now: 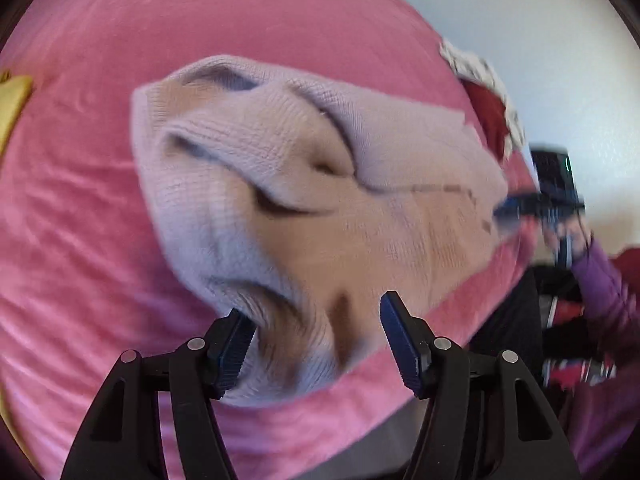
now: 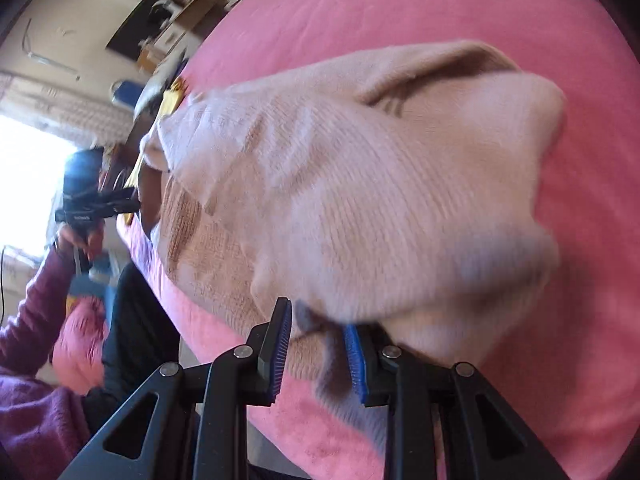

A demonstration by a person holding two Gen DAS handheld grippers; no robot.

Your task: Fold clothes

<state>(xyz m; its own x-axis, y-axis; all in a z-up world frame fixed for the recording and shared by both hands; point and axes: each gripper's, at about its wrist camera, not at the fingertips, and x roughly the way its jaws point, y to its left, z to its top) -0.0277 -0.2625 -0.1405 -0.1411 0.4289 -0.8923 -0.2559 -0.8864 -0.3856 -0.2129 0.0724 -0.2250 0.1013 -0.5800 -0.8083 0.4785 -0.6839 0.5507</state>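
Left wrist footage is being filled by a pale pink ribbed knit sweater (image 1: 320, 184), which is lying crumpled on a bright pink plush bedspread (image 1: 80, 240). The left gripper (image 1: 316, 340) is being held with its jaws spread at the sweater's near edge; a bunched corner of knit is sitting between the blue pads, but no pinch is being made (motion blur is softening the detail). At the sweater's far right edge the right gripper (image 1: 520, 208) is being seen with knit at its tips.

From the right wrist view, a gathered hem of the sweater (image 2: 360, 200) is being pinched between the narrowed blue pads of the right gripper (image 2: 316, 344), and cloth is being draped over the right-hand finger. The left gripper (image 2: 132, 204) is being held at the sweater's far left edge.

Little folding is judged as done: the sweater is being left heaped and creased, with no flat panel or clean fold line showing. Spreading, smoothing and every fold are judged as remaining.
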